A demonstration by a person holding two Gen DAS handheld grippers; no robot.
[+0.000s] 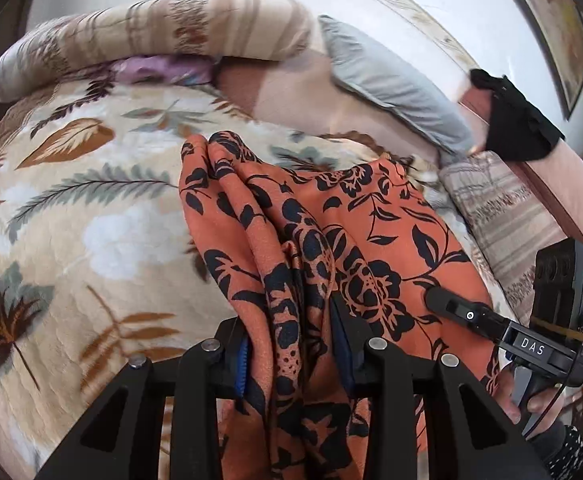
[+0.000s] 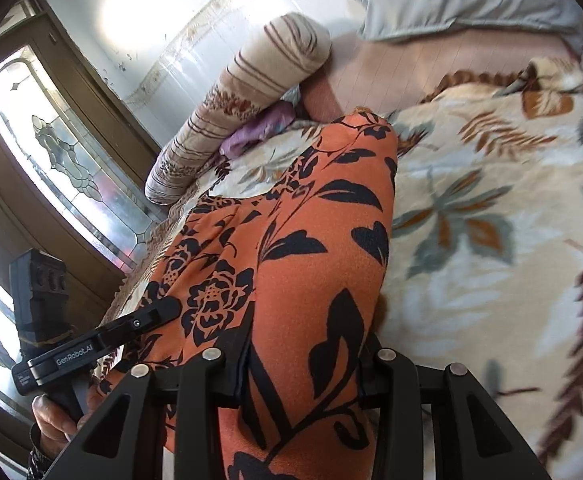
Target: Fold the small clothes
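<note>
An orange garment with a black flower print [image 1: 303,240] hangs bunched over a leaf-patterned blanket [image 1: 91,208] on a bed. My left gripper [image 1: 291,356] is shut on a bunched fold of it. My right gripper [image 2: 303,364] is shut on another part of the same garment [image 2: 311,240], which drapes over and hides its fingertips. The right gripper [image 1: 451,308] also shows in the left wrist view, pinching the cloth's right side. The left gripper [image 2: 159,308] shows in the right wrist view at the cloth's left edge.
A grey pillow [image 1: 391,84] and a rolled striped quilt [image 1: 151,36] lie at the head of the bed. A black cloth [image 1: 519,120] hangs on the pink bed rail. A purple item [image 2: 255,132] sits under the quilt. A stained-glass door [image 2: 59,152] stands left.
</note>
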